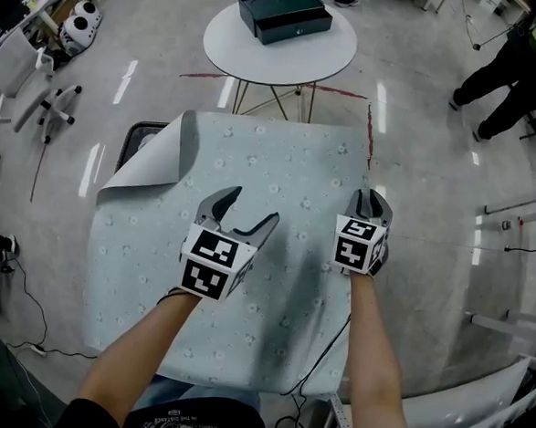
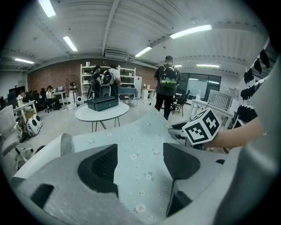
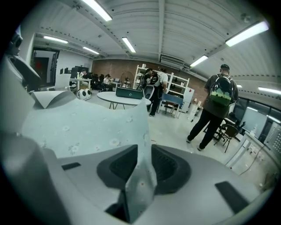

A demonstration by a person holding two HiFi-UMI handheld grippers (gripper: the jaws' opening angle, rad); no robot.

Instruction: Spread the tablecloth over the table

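Observation:
A pale blue flowered tablecloth (image 1: pixel 254 153) covers the table, and its far left corner (image 1: pixel 153 155) is folded back, white underside up. My left gripper (image 1: pixel 250 207) hovers open over the cloth's middle with nothing between its jaws (image 2: pixel 140 165). My right gripper (image 1: pixel 369 202) is at the cloth's right edge. In the right gripper view a raised fold of the tablecloth (image 3: pixel 140 132) stands between the jaws of the right gripper (image 3: pixel 142 167), which sit slightly apart and do not clamp it. In the left gripper view the right gripper's marker cube (image 2: pixel 202 127) shows at the right.
Beyond the table stands a round white table (image 1: pixel 330 53) with a dark box (image 1: pixel 284 16) on it. A dark chair (image 1: pixel 138 140) sits under the folded corner. A person (image 1: pixel 507 74) stands at the far right. A cable (image 1: pixel 322 359) hangs off the near right edge.

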